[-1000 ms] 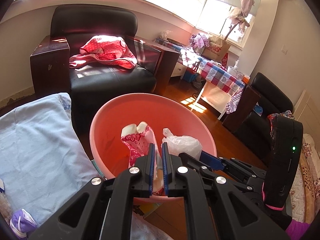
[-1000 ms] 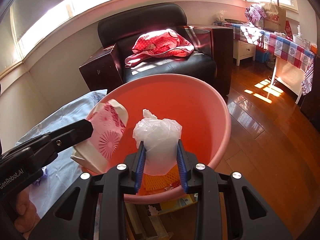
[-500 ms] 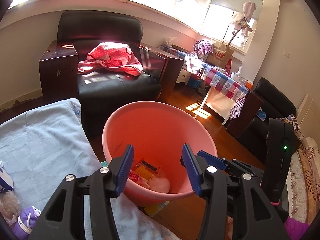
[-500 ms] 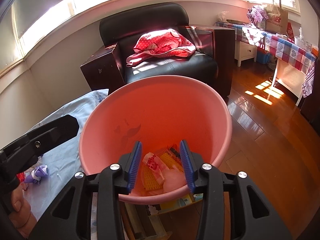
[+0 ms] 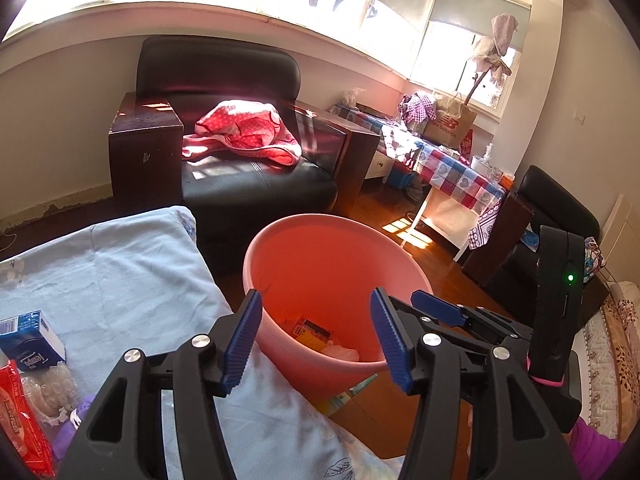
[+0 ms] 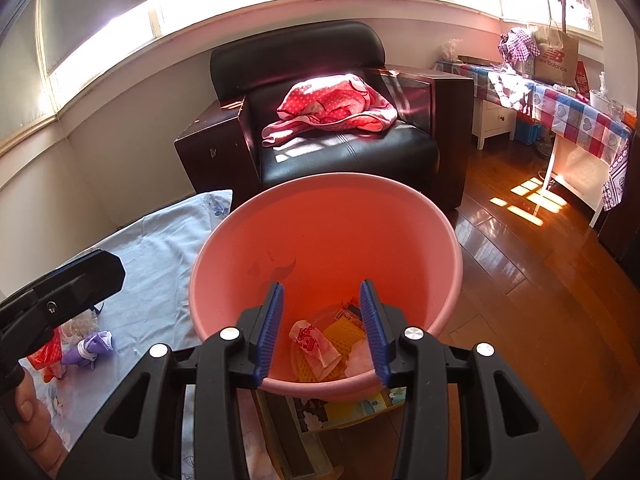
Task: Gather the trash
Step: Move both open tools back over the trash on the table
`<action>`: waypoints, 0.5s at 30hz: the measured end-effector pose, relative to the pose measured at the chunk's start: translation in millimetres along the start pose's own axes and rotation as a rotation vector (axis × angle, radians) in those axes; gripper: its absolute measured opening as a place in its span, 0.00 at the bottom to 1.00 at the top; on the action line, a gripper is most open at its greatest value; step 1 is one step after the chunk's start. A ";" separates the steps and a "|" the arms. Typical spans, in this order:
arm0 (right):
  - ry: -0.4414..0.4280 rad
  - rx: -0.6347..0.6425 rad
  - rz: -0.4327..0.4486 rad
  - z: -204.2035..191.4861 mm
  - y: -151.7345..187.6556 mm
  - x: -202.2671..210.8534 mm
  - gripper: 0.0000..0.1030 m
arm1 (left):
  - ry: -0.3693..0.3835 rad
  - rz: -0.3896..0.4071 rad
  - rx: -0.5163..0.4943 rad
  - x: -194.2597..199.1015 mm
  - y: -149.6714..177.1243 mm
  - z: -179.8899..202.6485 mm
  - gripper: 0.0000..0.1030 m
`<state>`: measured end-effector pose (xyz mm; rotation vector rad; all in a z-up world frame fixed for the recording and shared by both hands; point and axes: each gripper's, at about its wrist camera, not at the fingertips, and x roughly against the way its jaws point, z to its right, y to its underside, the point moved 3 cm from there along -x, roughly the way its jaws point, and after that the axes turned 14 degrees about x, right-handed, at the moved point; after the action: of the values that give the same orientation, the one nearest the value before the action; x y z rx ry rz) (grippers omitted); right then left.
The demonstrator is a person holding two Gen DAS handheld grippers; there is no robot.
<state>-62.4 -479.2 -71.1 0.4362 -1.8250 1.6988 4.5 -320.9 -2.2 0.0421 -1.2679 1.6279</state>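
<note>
A pink bucket stands beside the light blue bedsheet. At its bottom lie a red-and-white packet, a white plastic bag and a yellow piece. My left gripper hangs over the bucket's near left rim; its jaws are opening with nothing between them. Open and empty, my right gripper hovers above the bucket's near rim. On the sheet at the left lie a blue tissue pack, a red wrapper, a clear plastic wad and a purple item.
A black armchair with a red dotted cloth stands behind the bucket. A table with a checked cloth lines the right wall over a wooden floor. Colourful boxes sit under the bucket.
Both grippers let go: the red-and-white packet and the white bag dropped into the bucket. The left gripper opened wide and drew back up and to the left; the right rose a little.
</note>
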 end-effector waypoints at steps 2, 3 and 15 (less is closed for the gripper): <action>-0.001 0.009 0.004 -3.8 -1.1 3.0 0.39 | -0.012 0.008 0.006 7.9 0.2 -4.3 0.54; -0.001 0.014 0.006 -6.3 -1.4 4.8 0.39 | -0.019 0.010 0.009 11.7 0.7 -6.6 0.54; -0.036 0.070 0.027 -39.8 -4.6 20.5 0.39 | -0.113 0.066 0.004 62.9 9.2 -40.3 0.54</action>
<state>-67.2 -437.6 -54.8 0.4760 -1.8087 1.7875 -10.9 -248.1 9.0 0.0972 -1.3642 1.7046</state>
